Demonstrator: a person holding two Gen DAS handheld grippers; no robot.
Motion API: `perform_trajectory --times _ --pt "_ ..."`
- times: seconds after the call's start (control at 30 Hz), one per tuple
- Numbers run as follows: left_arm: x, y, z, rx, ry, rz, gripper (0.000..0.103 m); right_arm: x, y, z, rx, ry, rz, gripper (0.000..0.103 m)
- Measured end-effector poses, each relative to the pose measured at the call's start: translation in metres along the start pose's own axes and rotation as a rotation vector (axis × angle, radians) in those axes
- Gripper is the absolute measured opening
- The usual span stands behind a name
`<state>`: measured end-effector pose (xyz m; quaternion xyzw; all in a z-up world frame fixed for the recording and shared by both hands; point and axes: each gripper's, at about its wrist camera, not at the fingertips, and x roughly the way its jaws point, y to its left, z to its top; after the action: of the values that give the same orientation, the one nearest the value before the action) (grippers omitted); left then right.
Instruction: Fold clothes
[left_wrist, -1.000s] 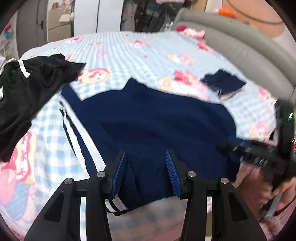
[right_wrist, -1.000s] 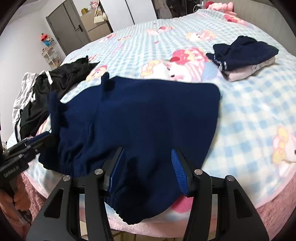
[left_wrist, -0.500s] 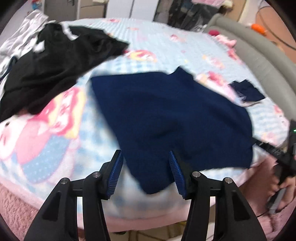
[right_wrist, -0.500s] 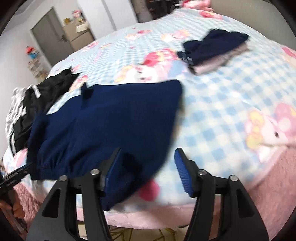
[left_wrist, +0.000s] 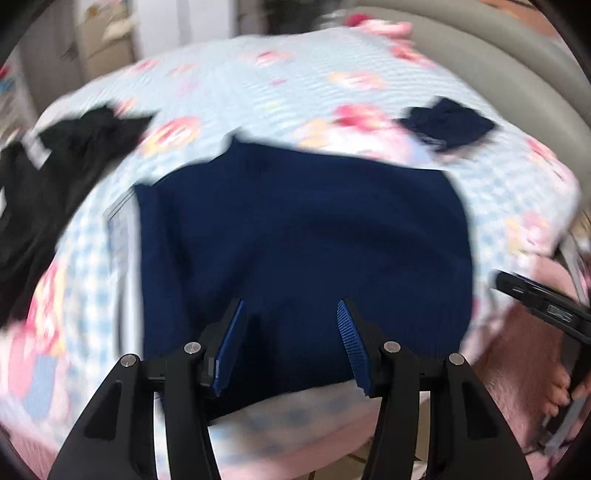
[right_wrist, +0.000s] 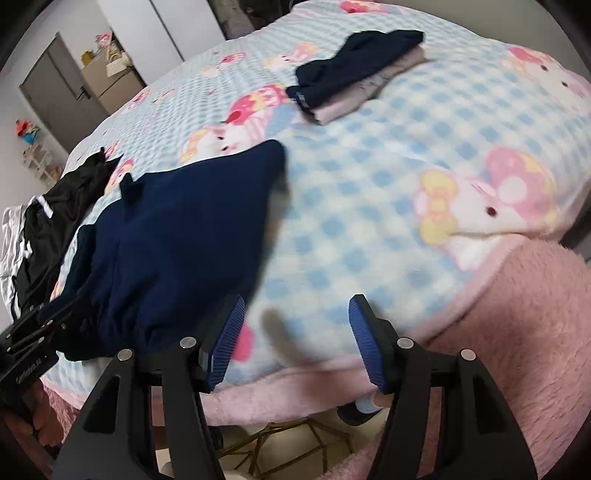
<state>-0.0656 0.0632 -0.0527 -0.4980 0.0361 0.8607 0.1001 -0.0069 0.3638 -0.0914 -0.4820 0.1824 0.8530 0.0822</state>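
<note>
Navy garment (left_wrist: 303, 236) flat on checked blanket (right_wrist: 388, 192), left tongs (left_wrist: 290, 332) and right tongs (right_wrist: 295, 332) both wide, empty

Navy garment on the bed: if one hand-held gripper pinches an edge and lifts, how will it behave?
Probably floppy: the navy garment lies flat and follows the blanket, so it should drape from the pinch. Likely light but bulky, seemingly a thick knit. Its near edge hangs over the bed's side, so a pull may drag it off.

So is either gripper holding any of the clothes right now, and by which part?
Nothing is held. The left gripper is open over the navy garment; the right gripper is open above the blanket.
</note>
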Motion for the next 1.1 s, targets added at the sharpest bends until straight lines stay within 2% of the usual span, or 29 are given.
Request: perform_trajectory --times 0.07,0.17,0.2,0.3,0.47,0.53,0.57,0.63,0.73,0.83,0.87,0.93,0.97,1.0,1.1 --pt "0.004 0.031 -0.008 -0.088 0.039 0.084 0.053 0.001 -0.007 -0.002 0.015 0.014 0.016 0.061" --pt "-0.008 0.071 -0.025 -0.208 0.053 0.221 0.053 0.005 -0.004 -0.006 0.005 0.046 0.082 0.061" --pt "-0.012 0.075 -0.028 -0.221 0.046 0.233 0.053 0.005 -0.001 -0.006 -0.010 0.051 0.103 0.061" --pt "-0.027 0.043 -0.022 -0.096 -0.029 0.086 0.053 0.004 0.011 -0.006 -0.059 0.038 0.139 0.061" --pt "-0.047 -0.013 -0.012 0.120 -0.141 -0.161 0.053 0.002 0.018 -0.007 -0.074 0.037 0.119 0.061" --pt "-0.033 -0.055 -0.011 0.248 -0.108 -0.275 0.054 -0.002 0.015 -0.008 -0.066 0.029 0.111 0.061" --pt "-0.026 -0.073 -0.013 0.312 -0.094 -0.303 0.054 -0.005 0.012 -0.008 -0.061 0.024 0.108 0.061" --pt "-0.014 -0.100 -0.018 0.413 -0.068 -0.317 0.055 -0.010 0.004 -0.007 -0.038 0.015 0.098 0.061" --pt "0.018 -0.136 -0.022 0.499 0.031 -0.342 0.062 -0.019 -0.012 -0.004 0.001 0.002 0.078 0.061" --pt "0.040 -0.153 -0.026 0.543 0.039 -0.280 0.061 -0.025 -0.023 -0.002 0.024 -0.011 0.059 0.061" --pt "0.040 -0.153 -0.026 0.536 0.035 -0.286 0.048 -0.025 -0.025 -0.001 0.030 -0.010 0.057 0.061" --pt "0.039 -0.148 -0.014 0.469 0.027 -0.330 0.034 -0.024 -0.028 -0.001 0.038 -0.003 0.059 0.061" --pt "0.039 -0.146 -0.008 0.436 0.023 -0.352 0.022 -0.022 -0.028 -0.001 0.041 0.004 0.062 0.061" --pt "0.038 -0.143 -0.002 0.402 0.019 -0.373 0.016 -0.021 -0.027 -0.001 0.040 0.010 0.068 0.061" --pt "0.020 -0.117 0.017 0.292 -0.051 -0.402 0.012 -0.017 -0.021 0.001 0.020 0.022 0.085 0.061"
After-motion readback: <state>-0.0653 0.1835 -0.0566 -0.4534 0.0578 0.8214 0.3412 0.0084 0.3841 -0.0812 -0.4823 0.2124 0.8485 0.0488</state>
